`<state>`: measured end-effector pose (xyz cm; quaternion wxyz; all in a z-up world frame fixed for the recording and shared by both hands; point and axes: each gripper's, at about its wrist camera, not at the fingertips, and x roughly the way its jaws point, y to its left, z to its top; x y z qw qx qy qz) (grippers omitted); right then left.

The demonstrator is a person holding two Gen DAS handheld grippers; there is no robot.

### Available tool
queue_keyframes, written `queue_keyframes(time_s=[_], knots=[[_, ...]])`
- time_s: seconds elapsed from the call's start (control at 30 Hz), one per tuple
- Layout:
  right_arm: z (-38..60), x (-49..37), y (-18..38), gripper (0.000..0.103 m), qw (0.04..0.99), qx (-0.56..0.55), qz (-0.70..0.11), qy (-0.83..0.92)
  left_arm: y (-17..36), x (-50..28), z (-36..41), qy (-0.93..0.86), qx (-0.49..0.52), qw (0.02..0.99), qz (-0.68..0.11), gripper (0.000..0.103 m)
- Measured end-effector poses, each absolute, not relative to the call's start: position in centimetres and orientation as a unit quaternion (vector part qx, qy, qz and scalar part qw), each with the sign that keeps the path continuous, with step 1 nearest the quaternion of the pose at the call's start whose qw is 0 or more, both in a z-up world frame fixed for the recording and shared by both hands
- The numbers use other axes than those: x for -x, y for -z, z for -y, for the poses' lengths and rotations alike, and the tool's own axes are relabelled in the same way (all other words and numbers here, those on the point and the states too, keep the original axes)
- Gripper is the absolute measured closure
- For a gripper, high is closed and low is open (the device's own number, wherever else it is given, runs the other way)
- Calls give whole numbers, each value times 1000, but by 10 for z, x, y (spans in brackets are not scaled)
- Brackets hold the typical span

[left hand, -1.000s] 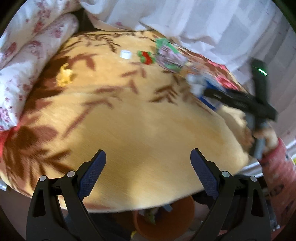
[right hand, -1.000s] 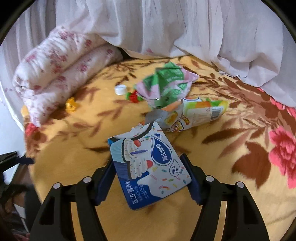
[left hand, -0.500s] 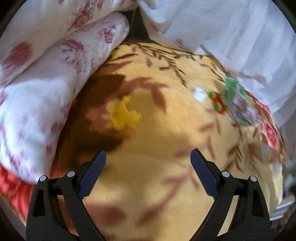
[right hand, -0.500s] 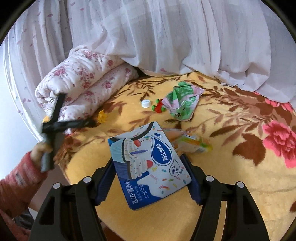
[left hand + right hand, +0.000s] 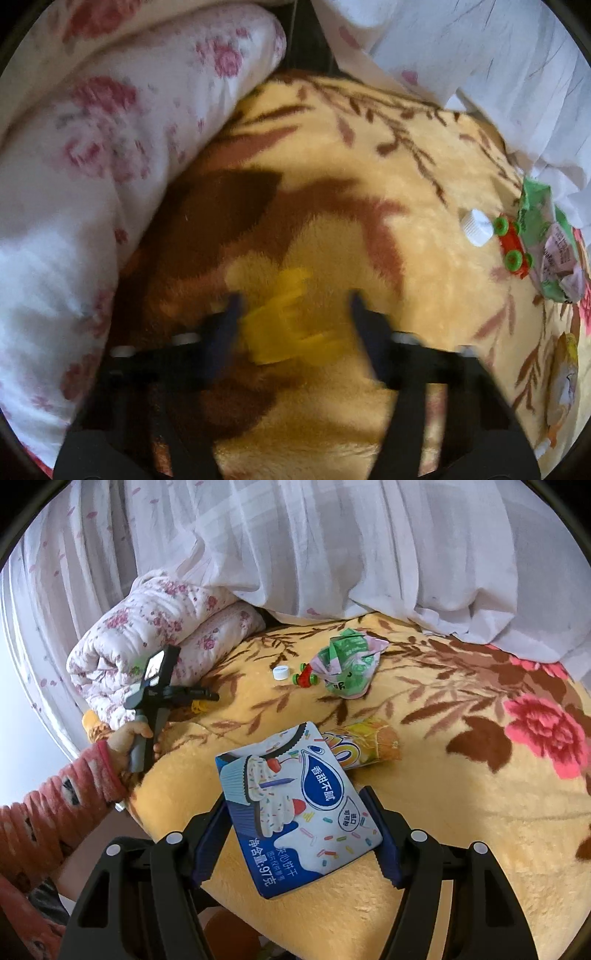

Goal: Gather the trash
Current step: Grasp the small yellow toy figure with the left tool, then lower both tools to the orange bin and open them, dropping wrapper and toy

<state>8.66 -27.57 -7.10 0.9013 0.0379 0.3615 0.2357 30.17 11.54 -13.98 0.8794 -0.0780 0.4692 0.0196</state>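
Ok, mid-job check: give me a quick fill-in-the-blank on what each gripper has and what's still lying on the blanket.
1. The right gripper is shut on a ____ and white snack box.
2. The yellow scrap lies between the fingers of the ____ gripper.
3. The white bottle cap lies beside a red toy car with ____ wheels.
4. The crumpled green wrapper rests on the ____ blanket.

Missing words: blue; left; green; yellow

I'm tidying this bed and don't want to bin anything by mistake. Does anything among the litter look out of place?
Yes: a small red toy car with green wheels lies between the white bottle cap and the crumpled green wrapper on the yellow blanket. It looks like a toy, not trash.
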Motion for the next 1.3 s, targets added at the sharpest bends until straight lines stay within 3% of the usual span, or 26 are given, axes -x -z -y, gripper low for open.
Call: queue_keyframes(time_s=[0.1, 0.17, 0.57, 0.83, 1.3], knots=[[277, -83, 71, 36, 903, -41, -359, -233, 138, -294, -118, -15, 80, 883, -462, 60], [278, -83, 71, 36, 903, -42, -359, -232, 133, -288, -119, -12, 80, 886, -456, 77], [270, -60, 61, 36, 908, -45, -341, -240, 81, -227, -104, 54, 72, 908, -409, 77], [261, -31, 56, 35, 911, -32, -330, -245, 55, -139, -71, 125, 46, 917, -376, 77], [247, 27, 89, 35, 898, -12, -361, -251, 104, -10, -4, 237, -4, 865, -442, 77]])
